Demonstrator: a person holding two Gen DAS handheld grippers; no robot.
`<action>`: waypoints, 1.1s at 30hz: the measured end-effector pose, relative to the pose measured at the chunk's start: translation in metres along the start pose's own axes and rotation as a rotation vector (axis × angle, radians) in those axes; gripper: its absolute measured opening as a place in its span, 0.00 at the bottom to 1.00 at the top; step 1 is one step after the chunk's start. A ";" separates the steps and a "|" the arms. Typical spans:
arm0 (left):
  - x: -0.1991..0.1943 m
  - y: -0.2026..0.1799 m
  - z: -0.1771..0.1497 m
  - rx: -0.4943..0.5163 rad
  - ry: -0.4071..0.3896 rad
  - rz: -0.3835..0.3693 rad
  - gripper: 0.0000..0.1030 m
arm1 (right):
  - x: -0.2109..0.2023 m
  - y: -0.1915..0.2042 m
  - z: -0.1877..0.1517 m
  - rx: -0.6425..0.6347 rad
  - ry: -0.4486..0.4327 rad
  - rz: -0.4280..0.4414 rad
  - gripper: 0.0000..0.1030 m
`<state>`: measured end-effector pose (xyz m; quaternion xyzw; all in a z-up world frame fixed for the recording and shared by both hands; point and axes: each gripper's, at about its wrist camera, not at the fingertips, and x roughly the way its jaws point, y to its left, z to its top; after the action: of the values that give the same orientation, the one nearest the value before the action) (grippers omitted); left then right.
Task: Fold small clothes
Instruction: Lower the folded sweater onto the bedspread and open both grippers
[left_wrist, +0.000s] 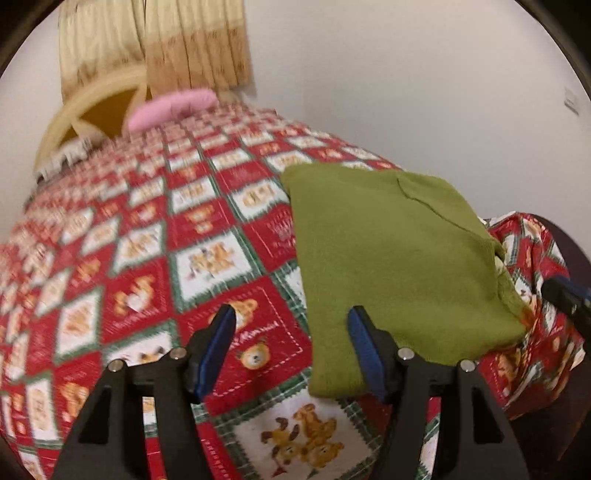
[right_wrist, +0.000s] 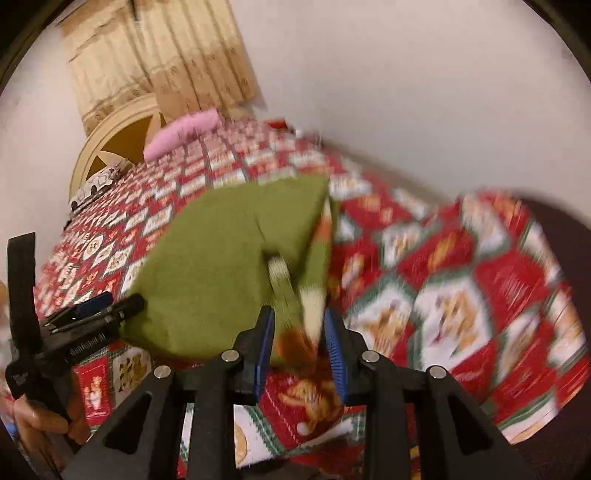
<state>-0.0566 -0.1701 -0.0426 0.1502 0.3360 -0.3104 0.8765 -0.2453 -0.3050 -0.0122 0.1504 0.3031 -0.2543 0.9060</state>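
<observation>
Only rightward: garment collar.

A red, white and green teddy-bear patchwork quilt is spread over the bed. A pink pillow is seen beside beige pleated curtains.

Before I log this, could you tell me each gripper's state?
Left gripper: open, holding nothing.
Right gripper: open, around the green garment's edge.

Green garments: 1, folded green cloth on bed
Grippers: 2, left gripper, right gripper
Quilts: 1, red teddy-bear quilt
Pillows: 1, pink pillow
Curtains: 1, beige curtain
Headboards: 1, cream headboard
</observation>
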 end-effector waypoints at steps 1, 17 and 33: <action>-0.004 0.000 0.000 0.011 -0.017 0.008 0.65 | -0.002 0.006 0.001 -0.023 -0.014 -0.004 0.28; -0.034 0.024 -0.009 -0.040 -0.066 0.024 0.70 | 0.043 0.036 -0.025 -0.056 0.107 -0.056 0.26; -0.104 0.013 -0.019 -0.009 -0.238 0.045 1.00 | -0.101 0.043 -0.029 0.010 -0.242 -0.141 0.63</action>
<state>-0.1185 -0.1051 0.0152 0.1157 0.2274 -0.3047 0.9177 -0.3046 -0.2197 0.0332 0.1013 0.2001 -0.3352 0.9151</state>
